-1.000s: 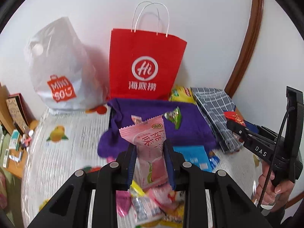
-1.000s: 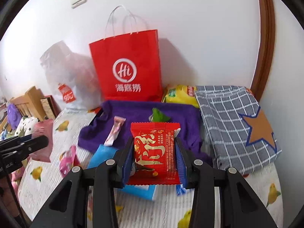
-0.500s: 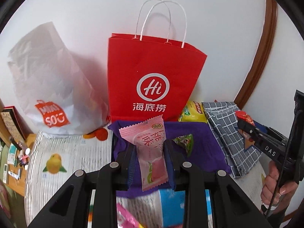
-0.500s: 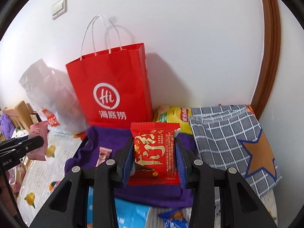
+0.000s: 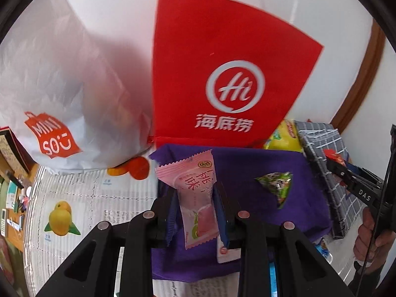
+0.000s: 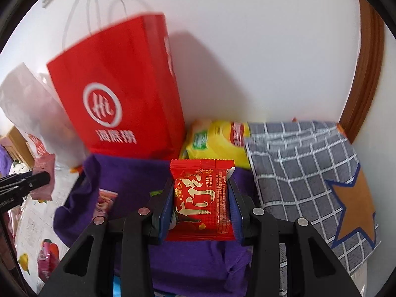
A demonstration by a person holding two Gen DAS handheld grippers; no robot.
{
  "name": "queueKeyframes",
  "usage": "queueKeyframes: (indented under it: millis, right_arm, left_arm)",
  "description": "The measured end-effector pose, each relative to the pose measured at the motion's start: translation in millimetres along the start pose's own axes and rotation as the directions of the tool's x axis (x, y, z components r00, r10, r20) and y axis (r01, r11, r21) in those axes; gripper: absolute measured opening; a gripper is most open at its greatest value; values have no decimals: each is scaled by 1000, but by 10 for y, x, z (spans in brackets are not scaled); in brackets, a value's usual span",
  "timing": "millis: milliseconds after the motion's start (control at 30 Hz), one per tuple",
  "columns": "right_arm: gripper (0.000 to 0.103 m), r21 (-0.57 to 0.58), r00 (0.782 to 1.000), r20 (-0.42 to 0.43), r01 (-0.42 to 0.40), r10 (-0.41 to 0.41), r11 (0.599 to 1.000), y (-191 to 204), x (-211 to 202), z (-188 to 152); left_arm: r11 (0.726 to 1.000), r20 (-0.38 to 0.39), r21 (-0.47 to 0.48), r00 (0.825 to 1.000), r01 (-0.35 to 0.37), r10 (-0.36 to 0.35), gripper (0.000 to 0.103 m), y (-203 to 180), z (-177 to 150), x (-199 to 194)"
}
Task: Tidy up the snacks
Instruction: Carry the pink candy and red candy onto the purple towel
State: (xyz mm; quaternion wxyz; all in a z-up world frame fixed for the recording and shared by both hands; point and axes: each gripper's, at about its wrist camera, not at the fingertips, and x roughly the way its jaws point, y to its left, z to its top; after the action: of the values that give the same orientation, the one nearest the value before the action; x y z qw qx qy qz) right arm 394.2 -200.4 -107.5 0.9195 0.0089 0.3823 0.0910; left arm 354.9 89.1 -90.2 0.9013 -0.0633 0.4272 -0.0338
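My left gripper (image 5: 195, 210) is shut on a pink peach-flavour snack packet (image 5: 195, 198), held upright above the purple cloth (image 5: 247, 173). My right gripper (image 6: 200, 210) is shut on a red snack packet (image 6: 201, 200) with gold lettering, also over the purple cloth (image 6: 128, 173). A green triangular candy (image 5: 278, 186) and a small pink packet (image 6: 105, 201) lie on the cloth. The red paper bag (image 5: 222, 79) stands right behind the cloth against the wall. At the right edge of the left wrist view the right gripper (image 5: 334, 164) shows with its red packet.
A white plastic bag (image 5: 61, 86) sits left of the red bag. A yellow chip bag (image 6: 217, 141) and a grey checked cloth with an orange star (image 6: 309, 173) lie to the right. More snacks (image 6: 48, 257) lie on the fruit-print table cover (image 5: 74, 198).
Both grippers have moved forward toward the red bag and the wall, each keeping its packet. The red bag and purple cloth now loom larger; the loose snack pile has dropped out of view.
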Motion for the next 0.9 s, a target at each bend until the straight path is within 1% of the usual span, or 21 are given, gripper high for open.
queueKeyframes:
  millis: [233,367,467,567,667,900]
  right_arm:
    - [40,-17,999,-32,9,-10,1000,-132,123,-57]
    - [40,-26,997,-74,-20,18,999,-135,245,-100]
    - [40,-47,994,-107,-30,25,998,-63,354,-159]
    - [40,-71,990,-139,-41,31,997,13,445,-215]
    - [40,-94,988,-154,-29,15,995,69,500,-250]
    - [41,-112,979,-206,-17,-6,994,106,645,-327]
  left_arm:
    - [999,-22,-52,1000,-3,2,27,220,-4,128]
    - [998,-48,-59,999,-4,1,27,255,-22,224]
    - [998,-81,-55,997,-22,17,27,265,-44,304]
    - [998,-118,-59,993,0,-7,27,260,-74,385]
    - [999,-147,-45,989,-12,5,27,214,-110,460]
    - [1000,-192,-4,981,-10,9,27,88,-190,573]
